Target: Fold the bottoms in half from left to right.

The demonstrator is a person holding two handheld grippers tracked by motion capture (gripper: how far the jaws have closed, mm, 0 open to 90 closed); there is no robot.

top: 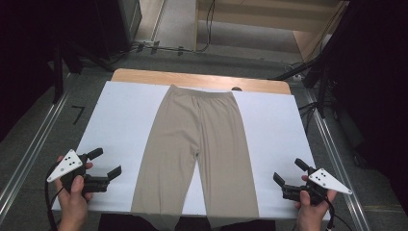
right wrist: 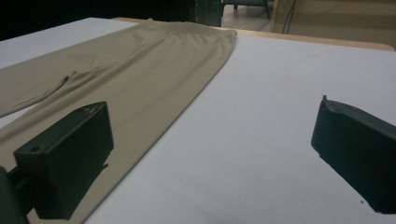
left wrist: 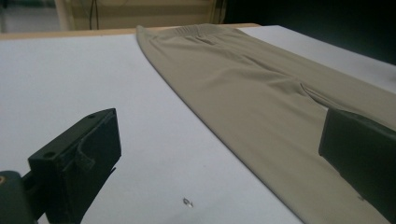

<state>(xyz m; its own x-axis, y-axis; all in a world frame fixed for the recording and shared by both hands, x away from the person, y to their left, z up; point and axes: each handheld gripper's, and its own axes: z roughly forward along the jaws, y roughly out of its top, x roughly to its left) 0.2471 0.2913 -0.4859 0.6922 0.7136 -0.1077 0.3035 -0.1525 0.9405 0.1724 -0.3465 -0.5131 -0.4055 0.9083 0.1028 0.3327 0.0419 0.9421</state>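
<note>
We hold the left tongs (top: 107, 163) and right tongs (top: 290, 171) released beside flat beige leggings (top: 197, 144) on the tabletop (top: 120, 115), ready to grasp.

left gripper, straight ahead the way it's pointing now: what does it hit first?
Probably the beige leggings. The left gripper hovers open over the white sheet, aimed toward the nearer leg's outer edge; its own view shows bare sheet, then that edge. Height above the table is unclear.
</note>
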